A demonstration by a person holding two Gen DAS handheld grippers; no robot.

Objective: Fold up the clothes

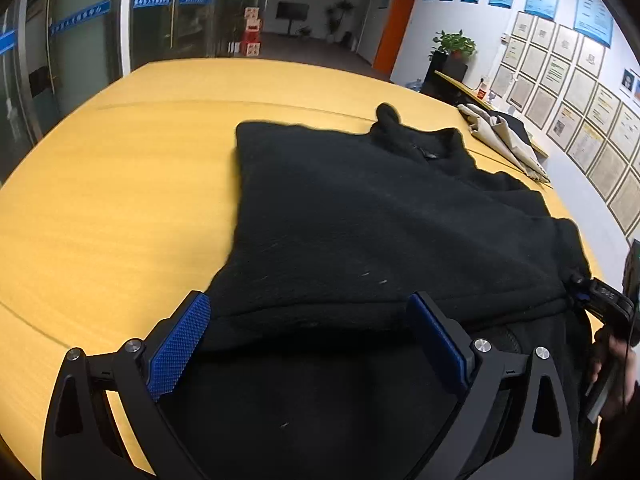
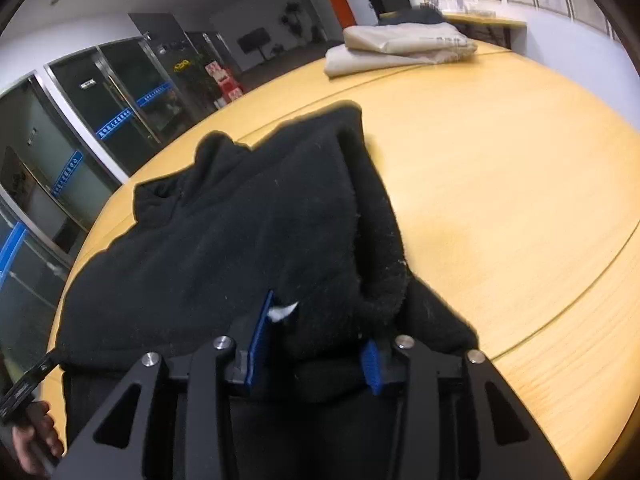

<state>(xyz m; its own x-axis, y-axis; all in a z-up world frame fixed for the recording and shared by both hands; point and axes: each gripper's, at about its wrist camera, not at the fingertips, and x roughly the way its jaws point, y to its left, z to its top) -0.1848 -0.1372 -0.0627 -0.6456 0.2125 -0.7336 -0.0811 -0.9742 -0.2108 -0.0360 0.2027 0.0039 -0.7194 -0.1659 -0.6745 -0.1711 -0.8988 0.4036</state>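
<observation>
A black fleece garment lies spread on a round yellow wooden table, its collar at the far side. My left gripper stands open over the near hem, and its blue pads sit well apart on either side of the fabric. In the right wrist view my right gripper is shut on a bunched fold of the garment, with a white tag beside the left pad. The right gripper also shows at the garment's right corner in the left wrist view.
Folded beige cloths are stacked at the table's far side, also visible as beige cloths in the left wrist view. A hand holds the left gripper's handle. Bare table top lies right of the garment.
</observation>
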